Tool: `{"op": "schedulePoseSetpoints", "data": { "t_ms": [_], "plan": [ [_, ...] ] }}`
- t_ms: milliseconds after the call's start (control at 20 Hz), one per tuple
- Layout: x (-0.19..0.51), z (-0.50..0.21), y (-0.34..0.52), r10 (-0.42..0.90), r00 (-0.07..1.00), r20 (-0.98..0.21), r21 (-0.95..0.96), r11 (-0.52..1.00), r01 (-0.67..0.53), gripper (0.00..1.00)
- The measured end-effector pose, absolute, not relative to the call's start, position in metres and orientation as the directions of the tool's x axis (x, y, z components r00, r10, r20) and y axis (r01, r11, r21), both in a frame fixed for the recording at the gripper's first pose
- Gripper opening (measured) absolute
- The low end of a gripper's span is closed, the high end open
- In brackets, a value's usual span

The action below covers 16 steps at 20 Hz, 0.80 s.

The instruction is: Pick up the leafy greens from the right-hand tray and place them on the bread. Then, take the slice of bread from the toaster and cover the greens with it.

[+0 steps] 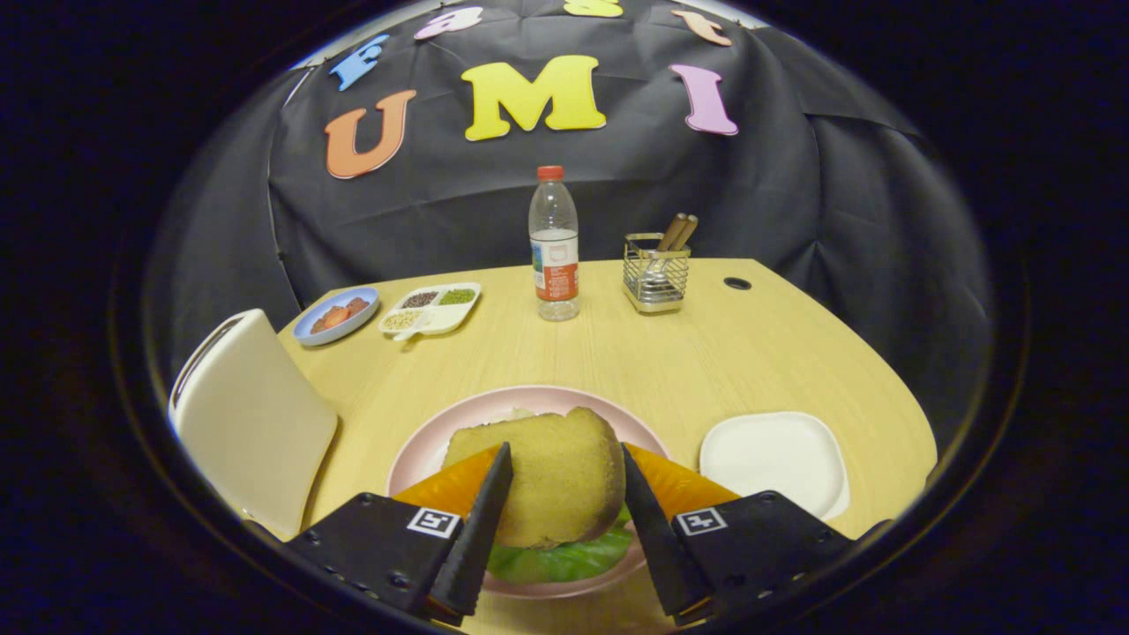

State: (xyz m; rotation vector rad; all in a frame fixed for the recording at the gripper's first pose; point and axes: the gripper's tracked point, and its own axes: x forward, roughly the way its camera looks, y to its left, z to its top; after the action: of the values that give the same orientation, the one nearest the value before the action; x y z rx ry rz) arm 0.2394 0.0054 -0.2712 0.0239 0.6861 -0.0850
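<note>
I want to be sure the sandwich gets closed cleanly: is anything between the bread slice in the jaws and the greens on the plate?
Nothing visible is. The bread slice sits between the gripper's jaws, directly over the leafy greens on the pink plate; whether both jaws press on it I cannot tell.

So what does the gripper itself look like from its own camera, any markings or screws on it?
The gripper has two flat, angular black mounting plates, each carrying a small square black-and-white fiducial tag. Small screw heads dot the plates. From each plate a wedge-shaped finger tapers forward to a narrow tip. No cables or sleeve can be seen. The jaws stand on either side of the tan bread slice.
</note>
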Motion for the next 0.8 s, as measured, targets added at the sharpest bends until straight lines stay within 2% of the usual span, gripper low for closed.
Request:
{"op": "schedulePoseSetpoints", "data": {
  "t_ms": [250, 550, 800],
  "plan": [
    [0.225, -0.241, -0.005, -0.157, 0.822, -0.547, -0.087, 0.988, 0.130, 0.98],
    [0.185, -0.158, 0.010, -0.133, 0.936, -0.326, -0.095, 0.990, 0.107, 0.98],
    [0.144, -0.092, 0.021, -0.130, 0.974, -0.186, -0.107, 0.988, 0.111, 0.96]
  ]
}}
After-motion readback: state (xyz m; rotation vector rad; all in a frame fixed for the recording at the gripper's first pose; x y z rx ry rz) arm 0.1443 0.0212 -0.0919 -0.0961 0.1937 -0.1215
